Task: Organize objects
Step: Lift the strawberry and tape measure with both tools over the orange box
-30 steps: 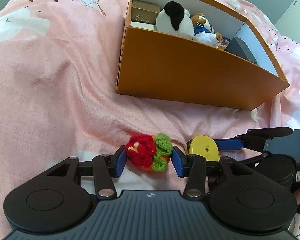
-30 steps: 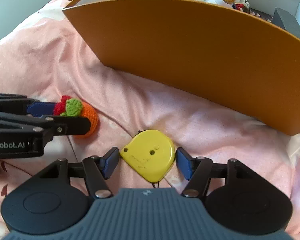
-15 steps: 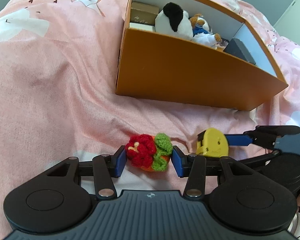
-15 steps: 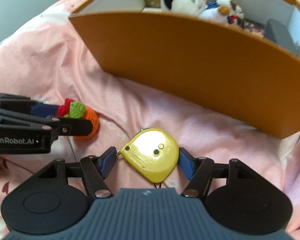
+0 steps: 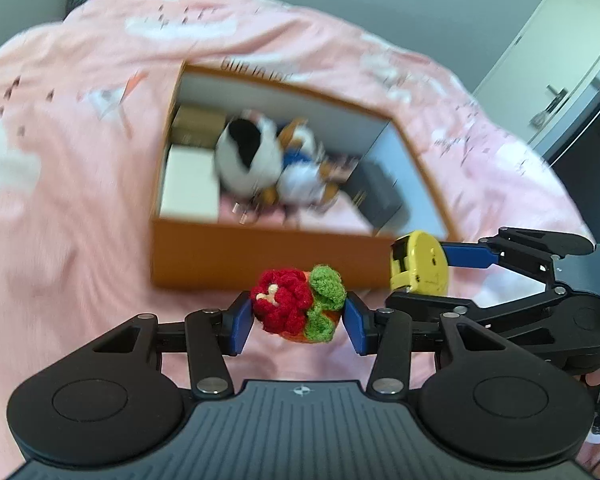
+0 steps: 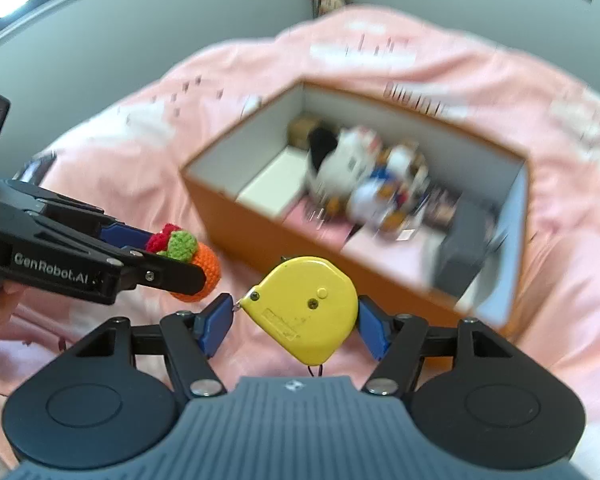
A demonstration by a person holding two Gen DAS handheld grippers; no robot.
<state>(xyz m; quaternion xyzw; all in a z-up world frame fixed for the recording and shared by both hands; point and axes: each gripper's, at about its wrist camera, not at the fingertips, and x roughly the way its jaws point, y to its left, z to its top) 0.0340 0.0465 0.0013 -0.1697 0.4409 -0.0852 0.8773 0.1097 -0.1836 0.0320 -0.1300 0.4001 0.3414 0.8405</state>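
Both loads have risen off the bed. The left gripper [image 5: 299,317] clasps the crocheted flower [image 5: 298,305]; the right gripper [image 6: 296,322] clamps the yellow tape measure [image 6: 306,306]. Both hang before the orange box [image 5: 268,258], probably their destination.

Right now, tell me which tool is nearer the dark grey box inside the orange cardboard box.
Right. The right tool hangs near the dark grey box; the left tool is further over.
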